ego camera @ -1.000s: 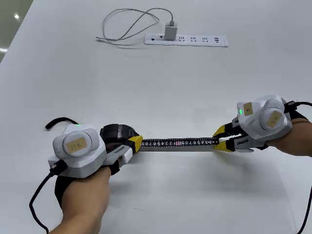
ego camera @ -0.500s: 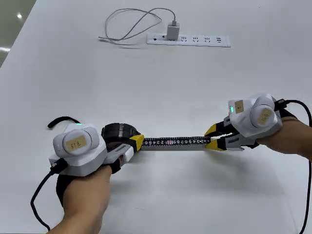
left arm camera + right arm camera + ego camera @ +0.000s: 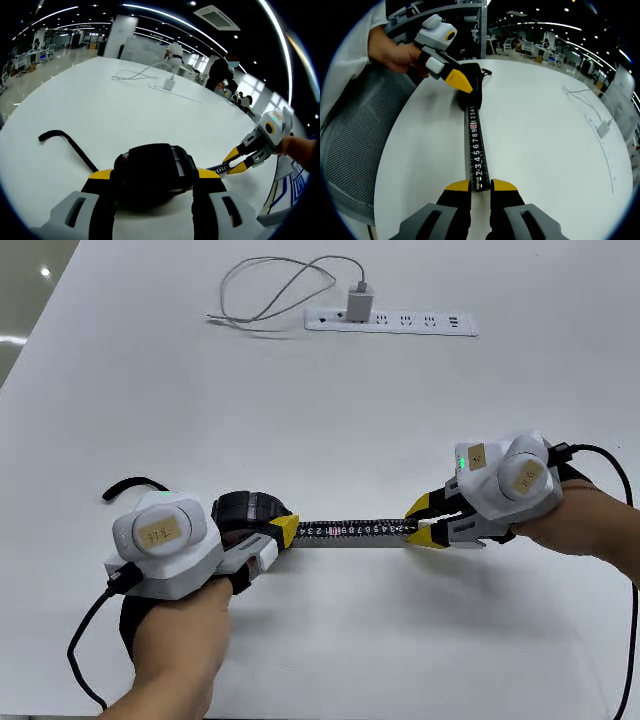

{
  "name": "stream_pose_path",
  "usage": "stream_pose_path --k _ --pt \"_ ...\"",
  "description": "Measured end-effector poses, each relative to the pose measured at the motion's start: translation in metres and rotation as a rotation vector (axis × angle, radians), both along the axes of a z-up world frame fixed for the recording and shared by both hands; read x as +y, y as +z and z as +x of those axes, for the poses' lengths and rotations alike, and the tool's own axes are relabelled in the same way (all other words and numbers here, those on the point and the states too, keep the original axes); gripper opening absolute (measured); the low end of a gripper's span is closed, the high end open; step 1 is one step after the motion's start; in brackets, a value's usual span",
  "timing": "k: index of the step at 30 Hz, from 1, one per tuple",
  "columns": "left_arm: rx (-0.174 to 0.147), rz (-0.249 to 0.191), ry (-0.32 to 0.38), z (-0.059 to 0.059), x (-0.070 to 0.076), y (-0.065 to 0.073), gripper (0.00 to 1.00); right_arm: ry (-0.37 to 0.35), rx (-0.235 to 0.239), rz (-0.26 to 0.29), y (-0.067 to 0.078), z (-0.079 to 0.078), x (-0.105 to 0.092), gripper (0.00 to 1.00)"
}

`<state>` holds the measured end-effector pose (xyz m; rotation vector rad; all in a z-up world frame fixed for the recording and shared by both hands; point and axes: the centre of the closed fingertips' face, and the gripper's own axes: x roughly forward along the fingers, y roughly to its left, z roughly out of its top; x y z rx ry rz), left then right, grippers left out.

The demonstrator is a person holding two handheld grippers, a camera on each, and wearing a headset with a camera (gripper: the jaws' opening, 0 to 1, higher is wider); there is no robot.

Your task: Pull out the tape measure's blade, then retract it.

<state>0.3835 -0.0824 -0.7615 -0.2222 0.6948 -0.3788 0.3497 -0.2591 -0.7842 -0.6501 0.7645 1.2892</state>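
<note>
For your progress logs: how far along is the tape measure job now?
Done: the blade is pulled out of the case. In hand: left gripper holds the case, right gripper pinches the blade tip, and the blade shows shorter than a second ago. Left: full retraction.

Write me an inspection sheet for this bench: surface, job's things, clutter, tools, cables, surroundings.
Surface: white table, bare in the middle.
Job's things: black tape measure case on the table; its blade is out, lying flat along the table; a black strap trails from the case.
Clutter: power strip with a white charger plugged in, at the far edge.
Tools: left tool shut on the tape measure case; right tool shut on the blade's end.
Cables: white charger cable looped beside the power strip; a black cord leaves the left tool, another the right.
Surroundings: open hall with ceiling lights, people standing beyond the table, a mesh chair near the bench.
</note>
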Motion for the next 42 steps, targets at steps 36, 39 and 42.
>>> stream_pose_path --k 36,39,42 --pt "0.009 -0.025 0.005 0.001 0.001 -0.001 0.58 -0.001 0.014 0.112 0.0 0.006 0.063 0.1" --pt "0.009 -0.026 0.005 0.001 0.001 0.0 0.58 0.001 0.015 0.125 0.0 0.007 0.072 0.1" --pt "0.009 -0.025 0.004 0.001 0.001 -0.001 0.58 0.002 0.016 0.131 -0.001 0.007 0.077 0.1"
